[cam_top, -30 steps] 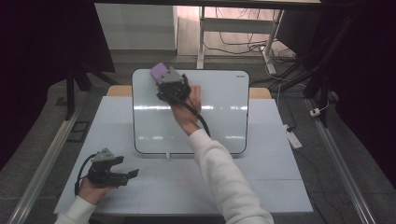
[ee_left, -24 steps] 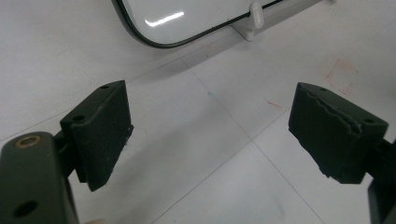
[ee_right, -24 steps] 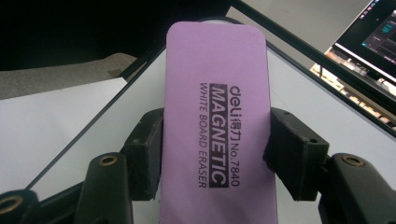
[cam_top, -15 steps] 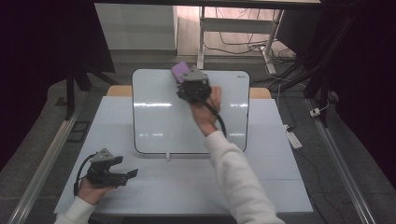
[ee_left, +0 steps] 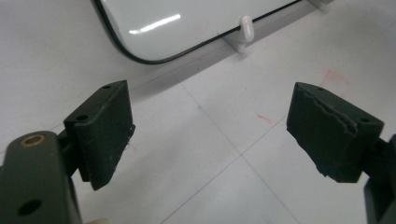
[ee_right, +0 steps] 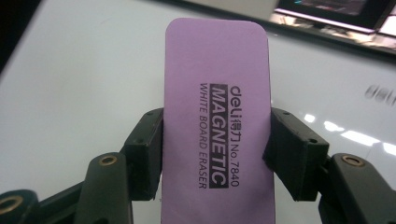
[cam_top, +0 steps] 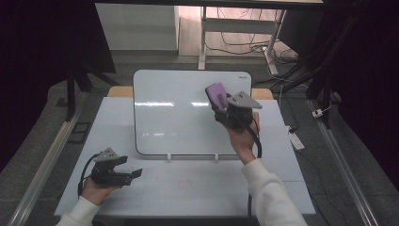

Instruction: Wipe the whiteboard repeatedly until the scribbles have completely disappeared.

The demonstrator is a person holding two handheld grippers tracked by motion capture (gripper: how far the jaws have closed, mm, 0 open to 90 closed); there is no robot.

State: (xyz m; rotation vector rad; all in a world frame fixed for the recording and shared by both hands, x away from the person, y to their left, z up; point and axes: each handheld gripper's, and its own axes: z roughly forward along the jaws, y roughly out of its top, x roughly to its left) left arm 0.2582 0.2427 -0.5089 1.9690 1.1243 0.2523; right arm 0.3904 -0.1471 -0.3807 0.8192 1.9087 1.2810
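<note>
Wiping across the whiteboard point(cam_top: 188, 113), the right hand-held gripper point(cam_top: 225, 104) is clamping a purple eraser point(cam_top: 217, 95) between its jaws, as the right gripper view is confirming: both pads are pressing the long edges of the eraser point(ee_right: 219, 126), whose printed back is facing the camera. Compared with half a second ago, the eraser is now sitting farther toward the board's right edge and slightly lower, having travelled rightward from the upper left region over the last second. This is suggesting that a sweep along the top band is nearing completion, with the lower part of the board probably remaining to be covered. No marks are showing on the board. The left hand-held gripper point(cam_top: 126, 172) is resting idle on the white surface point(cam_top: 197, 188) near the front left corner, its jaws standing wide apart around nothing.
</note>
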